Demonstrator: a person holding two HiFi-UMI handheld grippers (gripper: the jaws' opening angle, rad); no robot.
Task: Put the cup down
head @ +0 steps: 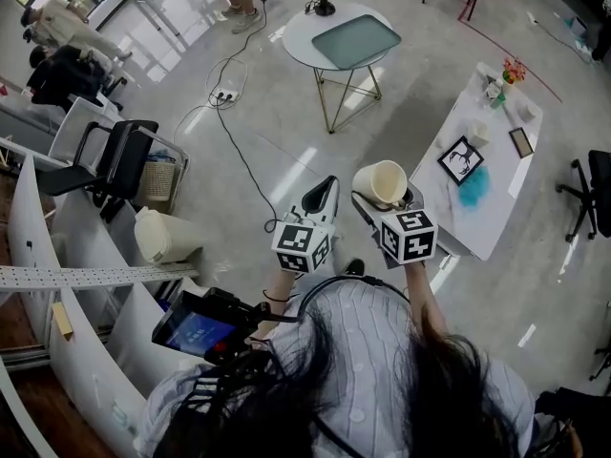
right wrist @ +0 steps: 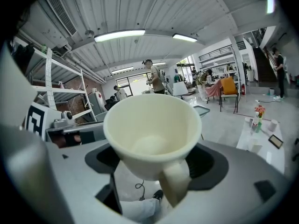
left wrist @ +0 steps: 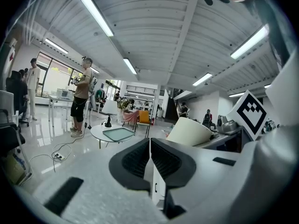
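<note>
A cream cup (head: 380,181) with a handle is held up in the air, mouth facing forward and tilted, with my right gripper (head: 379,201) shut on its body. In the right gripper view the cup (right wrist: 152,134) fills the gap between the dark pads (right wrist: 210,164), its handle pointing down. My left gripper (head: 323,191) hangs beside it on the left, shut with nothing in it. In the left gripper view the left gripper (left wrist: 149,158) shows its pads pressed together, with the cup (left wrist: 189,132) off to the right.
A long white table (head: 503,191) with a picture frame, a blue patch and small items stands to the right. A round table (head: 301,44) with a tray lies ahead. Black chair (head: 119,156), white bin (head: 162,237), shelving (head: 76,277) and a floor cable (head: 239,156) are on the left.
</note>
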